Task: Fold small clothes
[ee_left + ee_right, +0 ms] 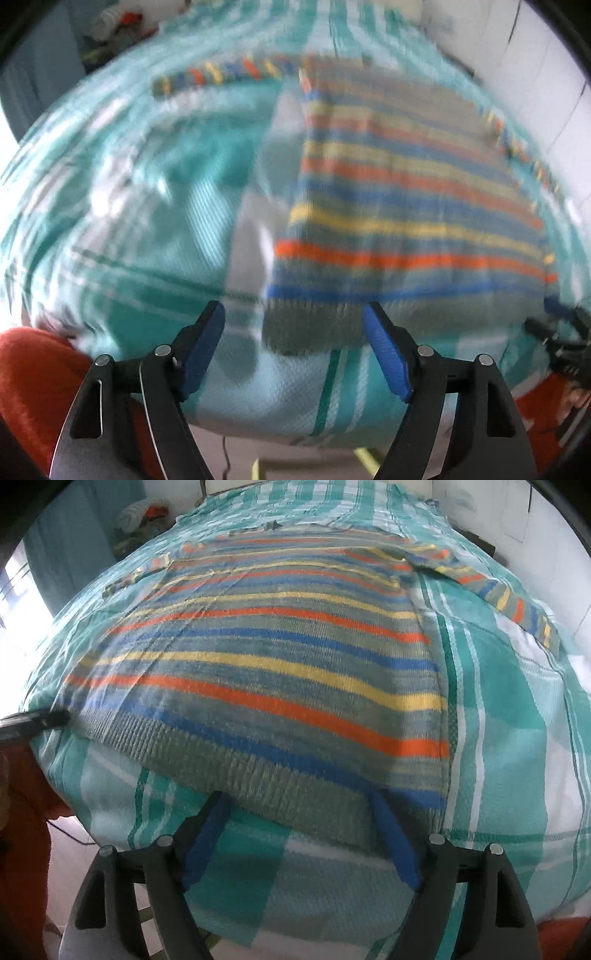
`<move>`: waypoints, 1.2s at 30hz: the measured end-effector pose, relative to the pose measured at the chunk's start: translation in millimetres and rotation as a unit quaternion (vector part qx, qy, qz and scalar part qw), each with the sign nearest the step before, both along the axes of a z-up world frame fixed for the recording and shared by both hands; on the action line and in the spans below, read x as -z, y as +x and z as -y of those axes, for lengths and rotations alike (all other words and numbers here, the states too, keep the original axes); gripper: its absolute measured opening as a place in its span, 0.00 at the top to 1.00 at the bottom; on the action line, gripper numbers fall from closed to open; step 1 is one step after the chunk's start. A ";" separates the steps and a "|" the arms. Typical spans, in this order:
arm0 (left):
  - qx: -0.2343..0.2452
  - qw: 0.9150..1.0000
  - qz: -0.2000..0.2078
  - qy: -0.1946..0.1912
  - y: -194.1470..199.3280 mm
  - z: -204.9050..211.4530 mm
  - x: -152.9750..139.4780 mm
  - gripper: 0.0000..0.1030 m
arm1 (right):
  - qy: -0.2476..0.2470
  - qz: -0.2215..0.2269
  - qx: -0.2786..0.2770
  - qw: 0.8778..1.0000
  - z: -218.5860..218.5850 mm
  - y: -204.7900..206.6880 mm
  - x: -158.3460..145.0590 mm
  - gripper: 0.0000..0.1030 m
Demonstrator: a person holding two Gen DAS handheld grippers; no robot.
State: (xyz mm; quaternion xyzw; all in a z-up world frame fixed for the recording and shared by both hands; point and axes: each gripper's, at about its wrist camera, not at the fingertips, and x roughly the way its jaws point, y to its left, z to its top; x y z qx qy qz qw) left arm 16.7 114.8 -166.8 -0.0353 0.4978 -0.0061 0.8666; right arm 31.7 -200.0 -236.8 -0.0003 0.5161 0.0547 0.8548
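Note:
A small striped sweater (266,657), grey with orange, yellow and blue bands, lies flat on a teal checked blanket (517,709), sleeves spread out. In the left wrist view the sweater (406,206) is blurred and fills the right half. My left gripper (293,314) is open, its blue pads at the sweater's near left hem corner. My right gripper (299,797) is open, its fingers at the grey ribbed hem near the right corner. The left gripper's tip also shows at the left edge of the right wrist view (37,720). Neither holds cloth.
The blanket (129,221) covers a bed. A pile of clothes (144,517) lies at the far left corner. A white wall (554,535) runs along the right side. Orange cloth (29,387) shows at the near left.

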 end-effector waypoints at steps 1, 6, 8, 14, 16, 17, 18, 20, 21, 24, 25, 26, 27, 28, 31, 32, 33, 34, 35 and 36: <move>-0.010 1.000 0.028 0.003 -2.5 -1.1 -10.6 0.16 | 0.001 0.000 0.002 1.000 0.0 -0.7 -3.6 0.23; -0.045 0.996 0.076 0.026 -4.7 -15.3 -20.5 0.08 | 0.027 0.043 0.014 0.999 8.1 -8.5 -24.4 0.23; -0.047 0.995 0.079 0.032 -0.9 -14.0 -16.6 0.08 | 0.026 0.069 0.021 0.997 10.0 -10.7 -33.7 0.23; -0.047 0.994 0.077 0.060 -1.8 -13.3 -1.3 0.08 | 0.011 0.085 0.055 0.995 22.8 -3.8 -35.3 0.23; -0.049 0.993 0.077 0.070 -3.0 -13.3 0.1 0.08 | 0.015 0.077 0.069 0.995 30.9 -0.9 -30.9 0.23; -0.050 0.993 0.077 0.072 -3.7 -14.3 0.2 0.08 | 0.017 0.076 0.075 0.994 33.8 -0.5 -30.0 0.23; -0.051 0.993 0.076 0.073 -3.8 -14.8 0.3 0.08 | 0.021 0.076 0.079 0.994 36.9 -0.5 -29.8 0.23; -0.055 0.993 0.078 0.074 -3.3 -17.5 0.1 0.08 | 0.025 0.072 0.082 0.994 39.6 -0.8 -28.4 0.23; -0.058 0.992 0.081 0.075 -3.6 -18.7 -0.8 0.08 | 0.026 0.070 0.083 0.994 40.4 -0.5 -27.4 0.23; -0.065 0.991 0.092 0.077 -5.8 -23.0 -5.1 0.08 | 0.029 0.067 0.083 0.994 41.1 0.3 -25.6 0.23; -0.067 0.990 0.096 0.076 -6.7 -24.0 -6.7 0.08 | 0.029 0.068 0.083 0.994 41.0 0.2 -25.9 0.23; -0.067 0.990 0.098 0.075 -7.1 -24.7 -7.6 0.08 | 0.028 0.069 0.082 0.994 41.0 0.4 -25.4 0.23; -0.067 0.990 0.100 0.076 -7.6 -25.1 -8.5 0.08 | 0.028 0.069 0.081 0.994 40.6 0.5 -25.3 0.23; -0.068 0.989 0.102 0.078 -8.1 -25.4 -9.1 0.08 | 0.029 0.070 0.081 0.994 40.1 0.2 -25.9 0.23; -0.069 0.989 0.102 0.078 -7.9 -26.6 -9.4 0.08 | 0.037 0.076 0.083 0.993 41.0 -0.8 -29.8 0.23; -0.068 0.989 0.104 0.077 -8.2 -27.0 -9.5 0.08 | 0.042 0.077 0.085 0.993 42.3 -1.0 -30.7 0.23; -0.068 0.989 0.106 0.077 -8.4 -27.2 -9.9 0.08 | 0.049 0.077 0.087 0.992 44.0 -0.7 -32.2 0.23; -0.069 0.989 0.107 0.078 -8.6 -27.4 -10.6 0.08 | 0.059 0.076 0.089 0.991 46.9 0.0 -33.5 0.23; -0.069 0.988 0.109 0.079 -8.8 -27.7 -11.6 0.08 | 0.072 0.075 0.091 0.990 51.3 1.3 -35.4 0.23; -0.071 0.988 0.111 0.079 -9.0 -28.4 -12.7 0.08 | 0.086 0.077 0.094 0.989 58.3 3.5 -39.2 0.23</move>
